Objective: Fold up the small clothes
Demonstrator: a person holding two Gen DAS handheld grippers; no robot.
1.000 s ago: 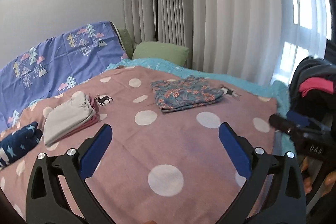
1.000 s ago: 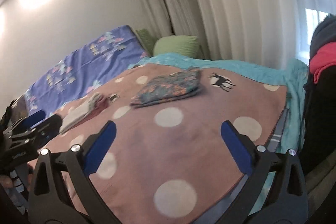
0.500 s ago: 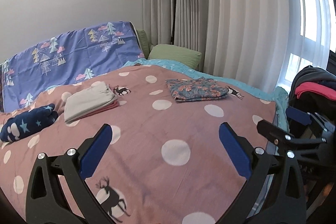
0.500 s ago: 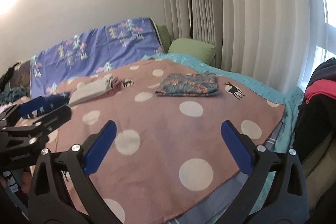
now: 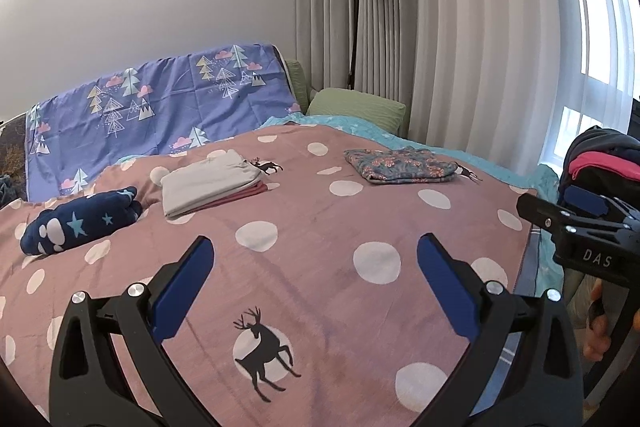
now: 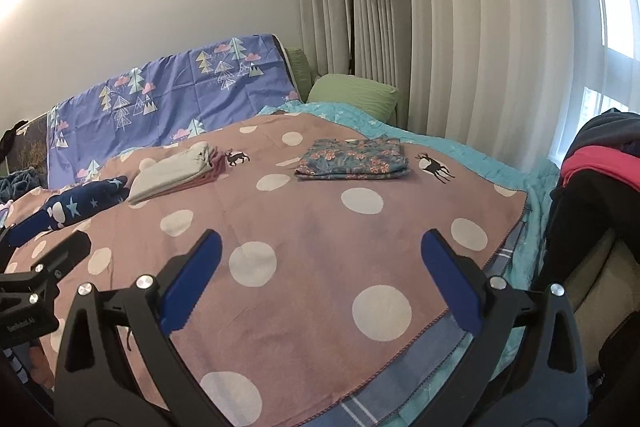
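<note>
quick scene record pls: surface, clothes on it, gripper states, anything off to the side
surface: pink dotted blanket on a bed
floral piece: folded, far right
grey stack: folded, on a pink piece, centre left
navy star piece: bundled, far left
left gripper: open, empty, above blanket
right gripper: open, empty, above blanket
side: dark and pink clothes pile right of bed

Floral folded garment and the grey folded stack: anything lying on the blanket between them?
No clothing: between the floral folded garment and the grey folded stack only the pink dotted blanket shows, plainest in the right wrist view.
</note>
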